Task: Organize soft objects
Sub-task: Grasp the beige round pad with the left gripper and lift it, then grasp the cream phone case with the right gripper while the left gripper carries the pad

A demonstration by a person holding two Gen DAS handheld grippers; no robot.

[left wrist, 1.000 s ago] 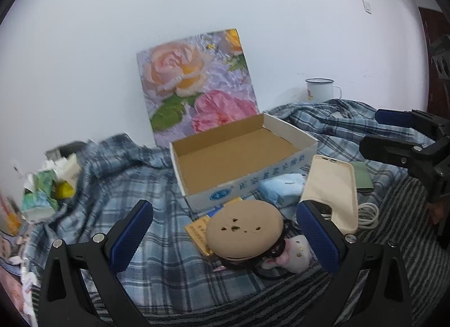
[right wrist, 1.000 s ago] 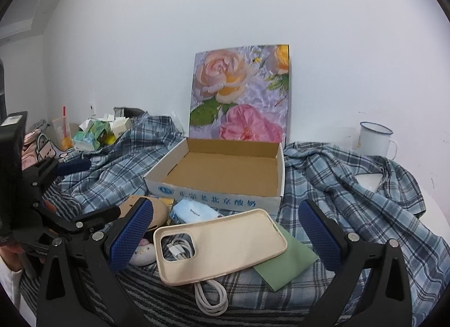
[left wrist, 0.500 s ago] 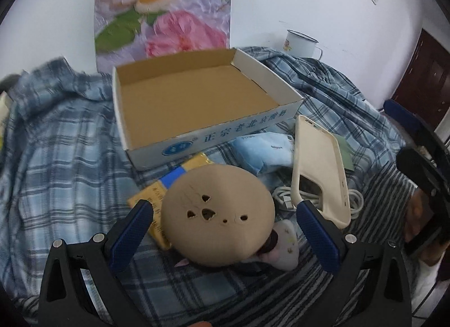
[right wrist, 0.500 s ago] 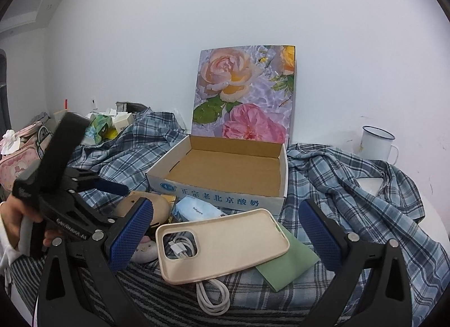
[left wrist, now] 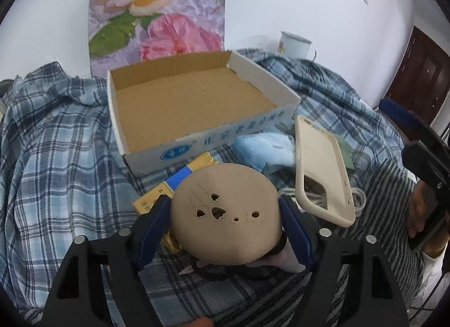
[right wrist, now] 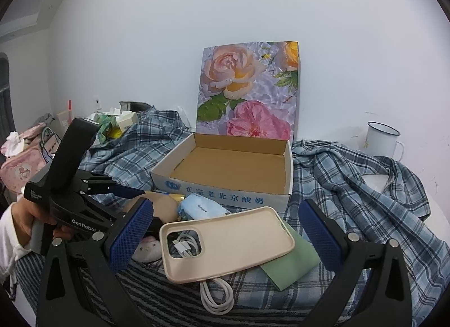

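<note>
A round tan squishy toy (left wrist: pixel 227 214) with small holes in its face lies on the striped cloth in front of the open cardboard box (left wrist: pixel 197 141). My left gripper (left wrist: pixel 225 206) straddles it; its jaws are closing and both blue pads touch the toy's sides. In the right wrist view the toy (right wrist: pixel 164 204) is half hidden behind the left gripper (right wrist: pixel 132 194). My right gripper (right wrist: pixel 225 231) hovers open above a beige phone case (right wrist: pixel 230 237), holding nothing. A light blue tissue pack (right wrist: pixel 202 206) lies against the box front.
A small white plush (right wrist: pixel 147 248), a white cable (right wrist: pixel 216 296) and a green card (right wrist: pixel 295 265) lie around the phone case. A yellow packet (left wrist: pixel 157 194) sits under the toy. A floral board (right wrist: pixel 247 88) stands behind the box, an enamel mug (right wrist: pixel 382 138) at the right. Plaid fabric (right wrist: pixel 365 186) covers the surface.
My left gripper tilted down and moved in over the tan toy, then its jaws narrowed from wide open until the pads met the toy's sides. The right gripper stayed put.
</note>
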